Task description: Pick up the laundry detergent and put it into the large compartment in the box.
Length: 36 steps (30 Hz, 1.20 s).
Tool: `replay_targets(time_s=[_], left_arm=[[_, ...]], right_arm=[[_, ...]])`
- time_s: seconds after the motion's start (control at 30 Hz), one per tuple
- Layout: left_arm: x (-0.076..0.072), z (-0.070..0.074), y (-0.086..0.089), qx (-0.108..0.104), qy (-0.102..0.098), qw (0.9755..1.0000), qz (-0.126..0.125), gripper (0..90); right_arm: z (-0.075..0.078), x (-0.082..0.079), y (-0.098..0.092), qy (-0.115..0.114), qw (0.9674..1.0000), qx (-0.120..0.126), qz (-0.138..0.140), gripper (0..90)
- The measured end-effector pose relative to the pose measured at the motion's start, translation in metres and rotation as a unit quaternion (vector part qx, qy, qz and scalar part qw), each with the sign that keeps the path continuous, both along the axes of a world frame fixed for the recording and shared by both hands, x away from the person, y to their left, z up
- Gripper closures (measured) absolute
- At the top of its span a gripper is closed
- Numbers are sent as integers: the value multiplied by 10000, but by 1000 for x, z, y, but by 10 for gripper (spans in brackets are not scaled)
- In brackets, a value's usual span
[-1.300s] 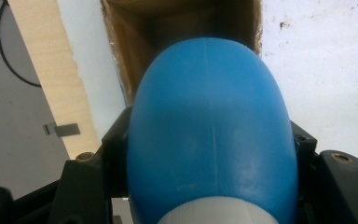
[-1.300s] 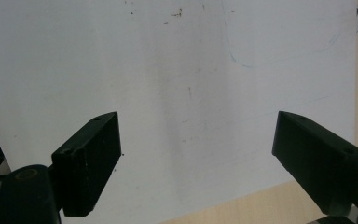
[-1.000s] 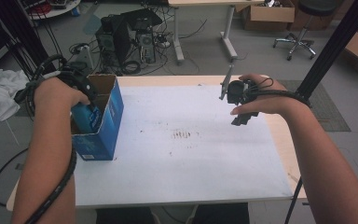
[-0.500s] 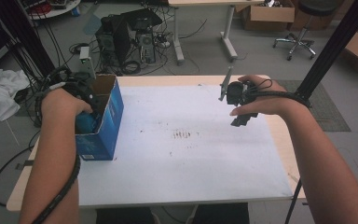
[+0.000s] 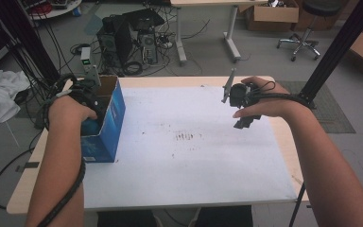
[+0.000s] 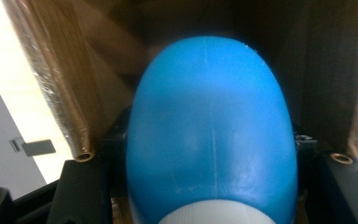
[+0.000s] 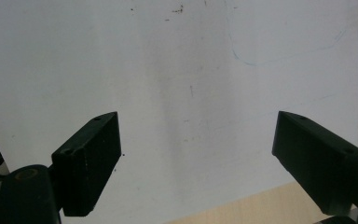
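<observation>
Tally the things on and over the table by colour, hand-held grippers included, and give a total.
Blue: 2, the cardboard box and the bottle in it
Black: 2, the left hand-held gripper and the right hand-held gripper
White: 1, the table sheet
Total: 5

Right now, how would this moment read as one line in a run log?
left gripper: shut on blue bottle, inside cardboard box | right gripper: open, empty, over white tabletop

A white sheet covers most of the wooden tabletop. An open blue box stands on it at the left edge.
</observation>
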<state>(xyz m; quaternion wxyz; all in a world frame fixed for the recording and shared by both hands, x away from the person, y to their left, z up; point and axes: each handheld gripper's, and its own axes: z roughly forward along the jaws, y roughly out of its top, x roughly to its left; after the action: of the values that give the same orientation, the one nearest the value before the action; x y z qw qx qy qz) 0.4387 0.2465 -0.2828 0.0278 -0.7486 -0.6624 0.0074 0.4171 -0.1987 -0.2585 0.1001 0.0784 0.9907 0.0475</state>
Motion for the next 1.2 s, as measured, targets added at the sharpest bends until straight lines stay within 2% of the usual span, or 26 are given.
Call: replay_targets(time_s=[0.1, 0.13, 0.87, 1.0, 1.17, 1.2], left_arm=[[0, -7, 1, 6, 56, 10000, -13, 390], [0, -8, 2, -13, 1, 10000, -17, 390], [-2, -8, 4, -64, -122, 9999, 16, 385], [-2, -8, 3, -15, -113, 9999, 62, 381], [-1, -8, -1, 24, -93, 10000, 8, 306], [-1, -9, -2, -21, -117, 9999, 10, 297]], right_arm=[[0, 0, 0, 2, 10000, -25, -2, 154], [0, 0, 0, 3, 10000, -28, -2, 154], [-2, -1, 4, 19, 10000, -50, 3, 154], [-2, -1, 3, 24, 10000, -77, -11, 154], [-2, -2, 2, 18, 10000, -50, -22, 154], [-2, -2, 2, 15, 10000, -45, -28, 154]])
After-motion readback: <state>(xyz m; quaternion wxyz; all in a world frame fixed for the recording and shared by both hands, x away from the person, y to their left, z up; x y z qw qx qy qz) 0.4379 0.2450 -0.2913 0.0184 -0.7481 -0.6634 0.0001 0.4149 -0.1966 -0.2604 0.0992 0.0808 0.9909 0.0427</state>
